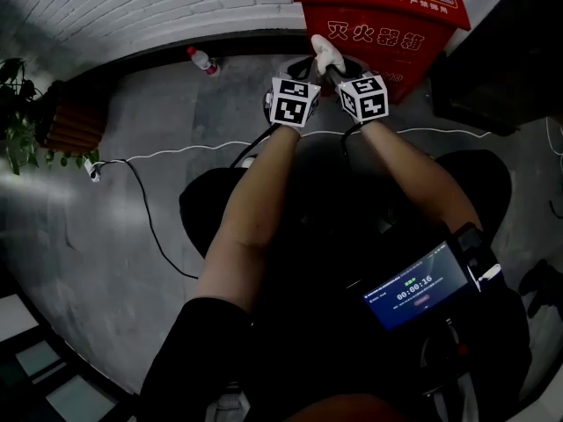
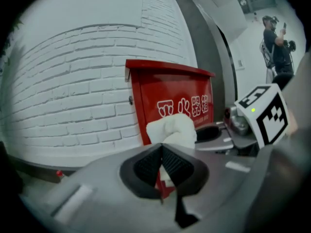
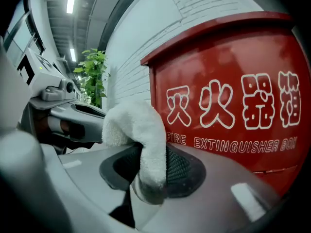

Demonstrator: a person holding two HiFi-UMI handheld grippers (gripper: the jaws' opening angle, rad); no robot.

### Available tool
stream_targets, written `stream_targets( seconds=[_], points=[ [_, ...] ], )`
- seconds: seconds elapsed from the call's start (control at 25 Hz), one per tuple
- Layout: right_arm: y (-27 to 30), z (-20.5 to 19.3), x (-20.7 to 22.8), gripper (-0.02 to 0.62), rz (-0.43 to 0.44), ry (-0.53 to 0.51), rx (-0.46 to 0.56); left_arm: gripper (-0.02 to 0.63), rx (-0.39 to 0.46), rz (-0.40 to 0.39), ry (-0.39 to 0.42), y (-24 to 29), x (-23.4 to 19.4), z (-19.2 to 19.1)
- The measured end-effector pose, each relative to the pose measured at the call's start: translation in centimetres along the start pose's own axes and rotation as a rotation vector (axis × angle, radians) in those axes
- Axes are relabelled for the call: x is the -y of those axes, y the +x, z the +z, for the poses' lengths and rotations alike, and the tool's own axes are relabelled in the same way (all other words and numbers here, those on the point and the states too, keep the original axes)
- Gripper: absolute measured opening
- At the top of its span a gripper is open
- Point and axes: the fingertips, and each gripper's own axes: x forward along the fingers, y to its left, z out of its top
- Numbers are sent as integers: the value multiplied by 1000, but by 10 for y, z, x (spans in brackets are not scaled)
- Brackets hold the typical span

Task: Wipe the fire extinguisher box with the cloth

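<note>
From the head view, both of my grippers sit side by side in front of the red fire extinguisher box [image 1: 378, 33], which stands on the grey floor [image 1: 132, 227] against the white brick wall [image 1: 158, 3]. The cloth [image 1: 327, 53] is bunched between the two grippers, just in front of the box's lettered front face; I cannot tell whether it touches the panel. In the right gripper view, the right gripper [image 3: 148, 152] has its jaws clamped on the cloth. The white terry fabric is squeezed between the dark ribbed pads and folds up and over to the left above them. In the left gripper view, the left gripper [image 2: 161, 147] has its jaw tips pressed together on the lower edge of the same cloth, which bulges straight out past them, and a sliver of white shows in the narrow gap lower down between the pads. Each gripper's marker cube points back toward me. A small screen [image 1: 413, 290] at my waist shows a timer. A bottle with a red cap [image 1: 202, 59] lies on the floor near the foot of the wall, well left of the box. A white cable [image 1: 176, 154] runs across the floor. A leafy plant [image 1: 13, 117] stands at the far left. Beyond the right gripper, a person [image 2: 276, 38] stands in the background.
</note>
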Motion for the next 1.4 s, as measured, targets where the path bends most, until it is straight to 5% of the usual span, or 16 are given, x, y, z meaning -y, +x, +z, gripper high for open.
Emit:
stream_targets(
  seconds=[0.28, 1.4],
  points=[
    [0, -12, 35, 124, -78, 0, -42, 0, -64, -59, 38, 18, 15, -23],
    [-159, -52, 219, 126, -428, 191, -10, 1, 17, -346, 83, 97, 193, 31]
  ],
)
